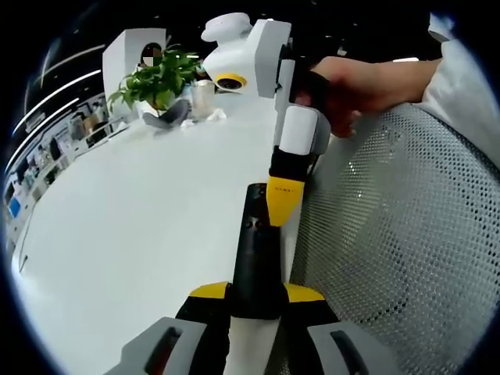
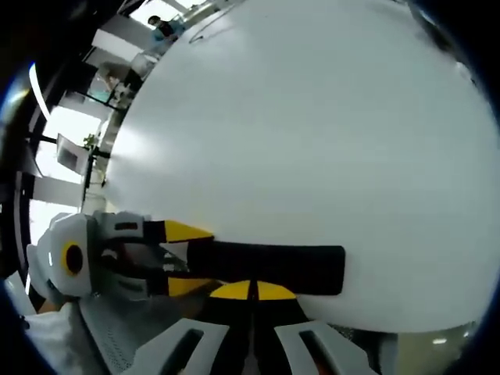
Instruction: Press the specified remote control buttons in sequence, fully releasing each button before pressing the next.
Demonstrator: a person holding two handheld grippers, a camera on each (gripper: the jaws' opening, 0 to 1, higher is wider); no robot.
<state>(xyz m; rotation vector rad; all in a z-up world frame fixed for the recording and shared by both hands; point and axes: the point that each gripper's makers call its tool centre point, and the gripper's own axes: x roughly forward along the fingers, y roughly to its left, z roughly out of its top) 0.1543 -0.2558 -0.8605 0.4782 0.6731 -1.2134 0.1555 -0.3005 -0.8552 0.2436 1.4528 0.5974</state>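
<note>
**Remote Control Clamped by Left Gripper, Right Gripper Tip on Its Face**

Where the two views overlap, one remote control (image 1: 255, 250) is present: a long black bar lying along the edge of the white table (image 1: 133, 234). In the left gripper view, the left gripper (image 1: 256, 295) has its two yellow-tipped jaws clenched on the near end of the remote control, one jaw on each side. The right gripper (image 1: 284, 205) enters that view from above, its yellow tip set against the far part of the remote control; contact appears likely, but the exact button under the tip cannot be made out. One hand (image 1: 355, 84) grips the right gripper's handle.

In the right gripper view, the right gripper (image 2: 251, 291) shows its two yellow jaw tips drawn together, with the remote control (image 2: 269, 268) just beyond them. The left gripper (image 2: 183, 258) comes in from the left, gripping that bar's end.

Count of surrounding items in the left gripper view: one potted plant (image 1: 156, 78), one white panel (image 1: 129, 51) behind it, one perforated mesh chair back (image 1: 406, 234) on the right. Small objects beside the plant are too small to identify. The remote control's near end is hidden between the jaws.
</note>
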